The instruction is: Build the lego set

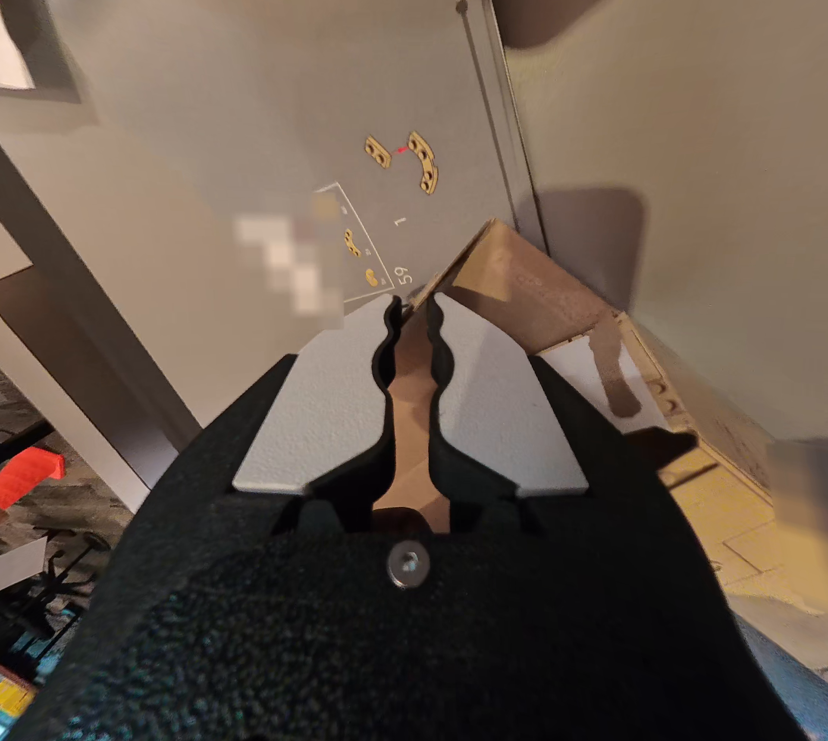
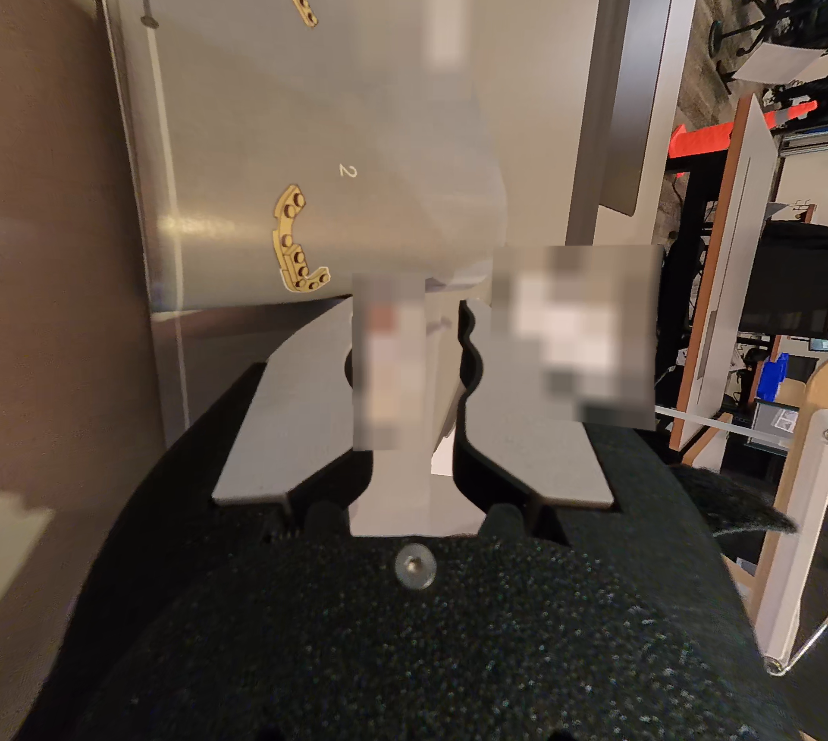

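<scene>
The open grey instruction booklet (image 1: 269, 114) fills the left wrist view; its page has drawings of gold curved pieces (image 1: 423, 164). My left gripper (image 1: 414, 302) points at the page's lower edge. Its jaws stand a narrow gap apart, with the corner of a brown cardboard piece (image 1: 515, 271) at the tips. I cannot tell if it grips that corner. In the right wrist view the same booklet (image 2: 313, 92) lies ahead. My right gripper (image 2: 410, 311) is open, with a curled grey page (image 2: 448, 204) running between its fingers. A mosaic patch hides its left fingertip.
A tan studded lego structure (image 1: 699, 495) lies right of the cardboard. Brown tabletop (image 2: 67, 226) shows left of the booklet. Past the table edge are an orange object (image 1: 27, 477), a leaning white board (image 2: 726, 316), a blue bin (image 2: 773, 374) and black chairs (image 2: 761, 2). The left gripper's tips are roughly 15 cm from the right gripper's.
</scene>
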Motion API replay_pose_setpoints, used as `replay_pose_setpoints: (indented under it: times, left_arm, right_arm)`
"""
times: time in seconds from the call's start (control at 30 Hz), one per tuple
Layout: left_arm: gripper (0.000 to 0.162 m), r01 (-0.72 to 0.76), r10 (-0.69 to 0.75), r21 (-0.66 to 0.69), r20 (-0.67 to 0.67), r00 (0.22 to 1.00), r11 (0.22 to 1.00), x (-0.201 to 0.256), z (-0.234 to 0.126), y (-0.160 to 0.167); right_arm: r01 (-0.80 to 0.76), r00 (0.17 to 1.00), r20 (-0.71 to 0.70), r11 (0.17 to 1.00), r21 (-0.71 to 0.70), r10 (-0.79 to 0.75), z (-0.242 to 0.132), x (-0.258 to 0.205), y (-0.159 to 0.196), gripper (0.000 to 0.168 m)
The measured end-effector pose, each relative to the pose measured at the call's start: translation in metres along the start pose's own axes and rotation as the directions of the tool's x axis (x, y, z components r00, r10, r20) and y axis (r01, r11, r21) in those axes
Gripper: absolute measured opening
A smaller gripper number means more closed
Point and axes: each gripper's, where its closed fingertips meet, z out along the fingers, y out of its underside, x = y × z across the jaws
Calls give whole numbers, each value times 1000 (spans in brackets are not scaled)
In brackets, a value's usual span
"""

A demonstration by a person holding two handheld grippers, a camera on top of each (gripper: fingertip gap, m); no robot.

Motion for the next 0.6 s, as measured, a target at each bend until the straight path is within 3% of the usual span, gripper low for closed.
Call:
replay_pose_setpoints:
  times: [0.37,0.6]
  left_arm:
    - [16,99,-97,-52,38,995,994,-13,10,-4]
    - [23,232,-248,114,157,956,966,-33,-22,-19]
  right_arm:
    - [-17,1000,13,1000,-18,17,-2,-2,6,40]
    - [-84,997,-8,995,-62,83,-17,1,26,43]
